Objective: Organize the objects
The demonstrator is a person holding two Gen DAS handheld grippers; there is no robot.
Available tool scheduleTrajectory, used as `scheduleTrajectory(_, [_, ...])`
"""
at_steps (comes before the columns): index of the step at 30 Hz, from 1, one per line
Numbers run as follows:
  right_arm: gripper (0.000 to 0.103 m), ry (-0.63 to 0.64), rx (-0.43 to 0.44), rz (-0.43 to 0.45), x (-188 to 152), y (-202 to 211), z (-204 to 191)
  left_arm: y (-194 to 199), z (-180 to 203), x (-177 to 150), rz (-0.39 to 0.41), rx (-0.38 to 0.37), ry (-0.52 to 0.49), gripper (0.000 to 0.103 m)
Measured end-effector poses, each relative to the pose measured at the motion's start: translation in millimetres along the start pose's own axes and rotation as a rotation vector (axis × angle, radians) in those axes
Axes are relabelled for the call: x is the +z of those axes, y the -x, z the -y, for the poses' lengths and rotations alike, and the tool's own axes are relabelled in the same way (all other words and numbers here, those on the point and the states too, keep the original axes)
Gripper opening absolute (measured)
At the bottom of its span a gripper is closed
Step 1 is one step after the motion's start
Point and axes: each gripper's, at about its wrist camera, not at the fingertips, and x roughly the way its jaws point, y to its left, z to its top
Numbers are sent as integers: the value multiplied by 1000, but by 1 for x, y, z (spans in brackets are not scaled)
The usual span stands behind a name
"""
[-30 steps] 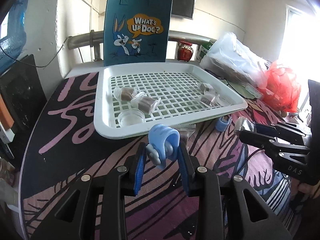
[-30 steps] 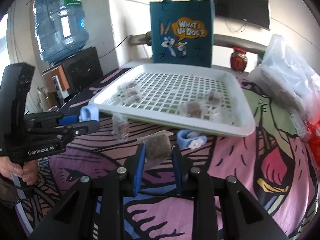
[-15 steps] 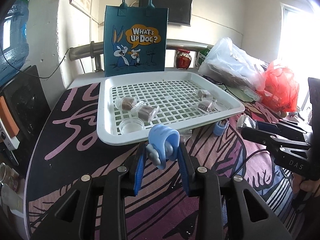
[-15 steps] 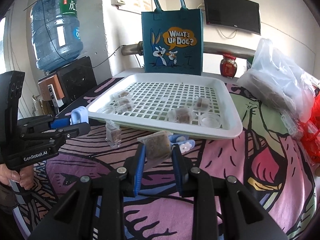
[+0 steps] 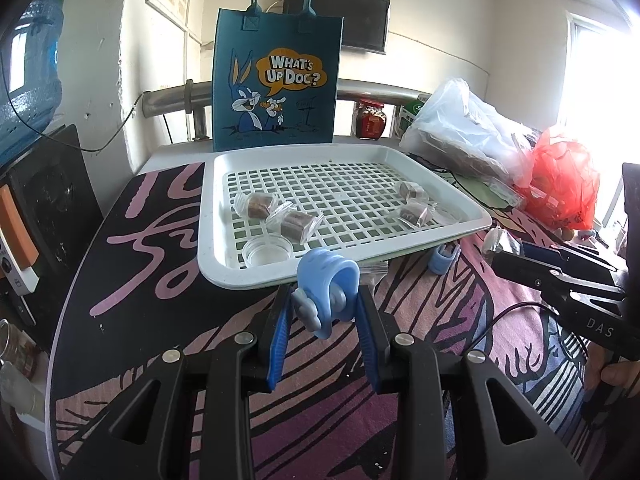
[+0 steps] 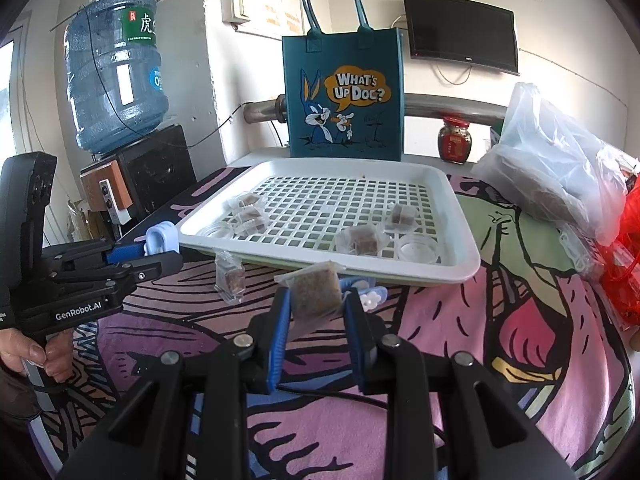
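Observation:
My left gripper is shut on a light blue clip, held above the patterned cloth just in front of the white slotted tray. My right gripper is shut on a clear packet of brown material, also in front of the tray. The tray holds several wrapped brown blocks and two small clear round cups. A second blue clip and a small clear packet lie on the cloth near the tray's front edge.
A teal "What's Up Doc?" tote bag stands behind the tray. A clear plastic bag, a red bag and a red-lidded jar sit at the right. A water jug on a black box is at the left.
Both views have tilted upward a little, showing more of the wall and bag. Both grippers keep their holds and stay in front of the tray.

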Motion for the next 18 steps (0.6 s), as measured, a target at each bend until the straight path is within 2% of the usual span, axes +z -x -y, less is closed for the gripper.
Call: scheduleTrajectory(18, [26,-4,6,5,-1,1,2,-1,-2,0,1,-1,5,30])
